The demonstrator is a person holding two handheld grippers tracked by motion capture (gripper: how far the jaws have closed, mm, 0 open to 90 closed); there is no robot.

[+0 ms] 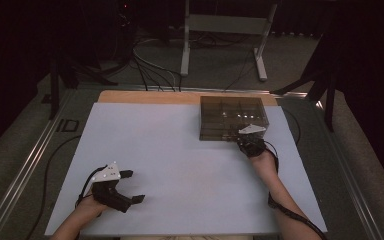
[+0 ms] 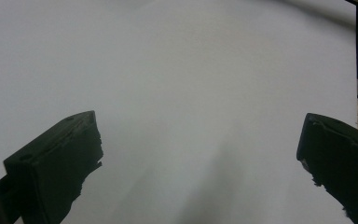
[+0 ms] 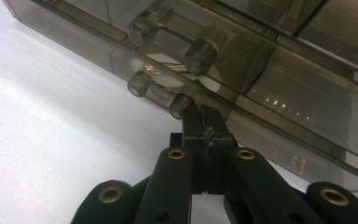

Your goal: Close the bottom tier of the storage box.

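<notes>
From above, a white board (image 1: 180, 160) covers the table, and a smoky clear plastic box (image 1: 232, 117) with dividers inside sits toward its far right part. The right gripper (image 1: 247, 141) is up against the near wall of that box, the person's right forearm stretching up from the bottom edge with a cable wound round it. The left gripper (image 1: 132, 186) rests well apart from the box, at the near left of the board — its two jaws spread wide with nothing between them.

In the left gripper view, the left gripper (image 2: 198, 154) looks along bare white board (image 2: 177, 70); the black jaws stand far apart at either side, holding nothing.

In the right gripper view, the right gripper (image 3: 205, 116) has its jaws pressed together, tips meeting right at the box (image 3: 289, 88) — at the lower edge of its front wall, just beside a small clear latch (image 3: 172, 70) made of short round pegs. Whether the tips pinch any part of that latch I cannot tell.
</notes>
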